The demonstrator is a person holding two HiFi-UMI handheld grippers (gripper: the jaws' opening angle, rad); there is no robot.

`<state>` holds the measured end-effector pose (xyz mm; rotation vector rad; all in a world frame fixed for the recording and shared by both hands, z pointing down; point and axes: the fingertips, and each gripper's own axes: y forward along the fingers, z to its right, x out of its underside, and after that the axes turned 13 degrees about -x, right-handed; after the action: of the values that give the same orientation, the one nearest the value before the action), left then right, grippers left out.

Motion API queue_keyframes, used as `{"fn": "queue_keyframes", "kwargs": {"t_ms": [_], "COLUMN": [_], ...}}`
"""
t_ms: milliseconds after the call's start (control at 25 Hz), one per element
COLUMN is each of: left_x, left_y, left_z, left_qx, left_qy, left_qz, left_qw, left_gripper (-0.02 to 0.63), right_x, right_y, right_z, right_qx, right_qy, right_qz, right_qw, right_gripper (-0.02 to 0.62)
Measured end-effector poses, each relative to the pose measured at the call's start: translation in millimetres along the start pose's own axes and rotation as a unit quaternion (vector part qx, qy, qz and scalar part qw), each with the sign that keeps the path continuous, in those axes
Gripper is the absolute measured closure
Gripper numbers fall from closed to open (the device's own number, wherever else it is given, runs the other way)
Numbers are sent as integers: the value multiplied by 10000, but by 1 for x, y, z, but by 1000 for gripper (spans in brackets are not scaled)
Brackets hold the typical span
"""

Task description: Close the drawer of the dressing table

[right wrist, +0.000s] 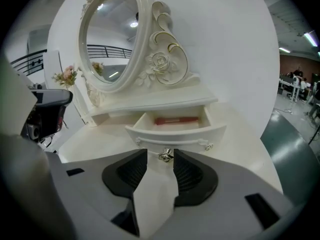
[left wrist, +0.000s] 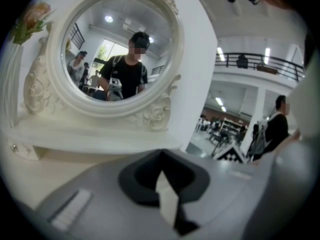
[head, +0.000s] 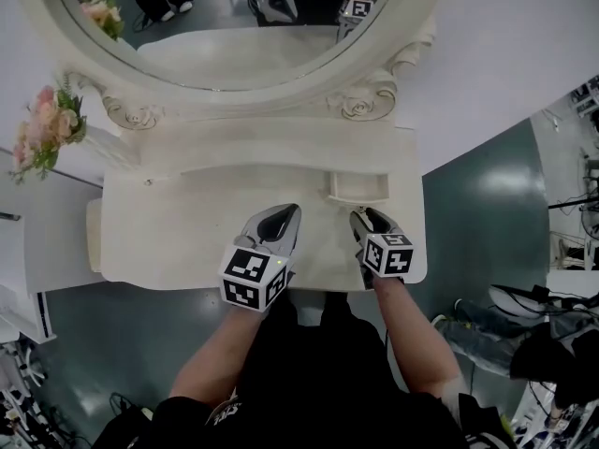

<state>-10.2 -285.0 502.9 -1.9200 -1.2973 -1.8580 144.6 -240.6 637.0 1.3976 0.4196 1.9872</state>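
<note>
The white dressing table (head: 178, 227) has a small drawer (head: 358, 187) pulled out at the right, under the oval mirror (head: 225, 26). In the right gripper view the drawer (right wrist: 175, 132) stands open with a red stick-like thing (right wrist: 176, 120) inside. Its metal knob (right wrist: 166, 155) sits right at the tips of my right gripper (right wrist: 161, 163), whose jaws stand apart and do not press on it. From the head my right gripper (head: 363, 219) is just in front of the drawer. My left gripper (head: 281, 217) hovers over the tabletop to its left. Its jaws (left wrist: 161, 155) are shut and empty.
Pink flowers (head: 47, 131) stand at the table's left end. A white cabinet (head: 28, 251) adjoins the left side. Cables and gear (head: 552, 325) lie on the floor at the right. People stand in the hall behind, one of them (left wrist: 272, 129) at the right in the left gripper view.
</note>
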Motion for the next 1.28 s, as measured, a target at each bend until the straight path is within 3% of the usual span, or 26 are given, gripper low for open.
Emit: {"fn": "queue_keyframes", "kwargs": {"t_ms": [120, 320, 800, 1280], "left_x": [-4, -10, -17, -14], "left_y": [-5, -11, -35, -19], "left_z": [1, -2, -18, -32], "left_qx": [38, 54, 257, 270], "left_qy": [16, 87, 266, -12], "left_qz": [22, 81, 230, -10], "left_qw": [10000, 9999, 9990, 9996], "left_gripper": [598, 598, 598, 598], "right_x": [4, 3, -7, -19], "right_y": [6, 8, 1, 14], "right_z": [3, 8, 4, 7], "right_qx": [121, 442, 649, 522], "right_qy": [88, -129, -243, -39], "right_qz": [-56, -27, -88, 84], "right_qw": [9999, 9989, 9976, 9986], "right_gripper": [439, 502, 503, 505]}}
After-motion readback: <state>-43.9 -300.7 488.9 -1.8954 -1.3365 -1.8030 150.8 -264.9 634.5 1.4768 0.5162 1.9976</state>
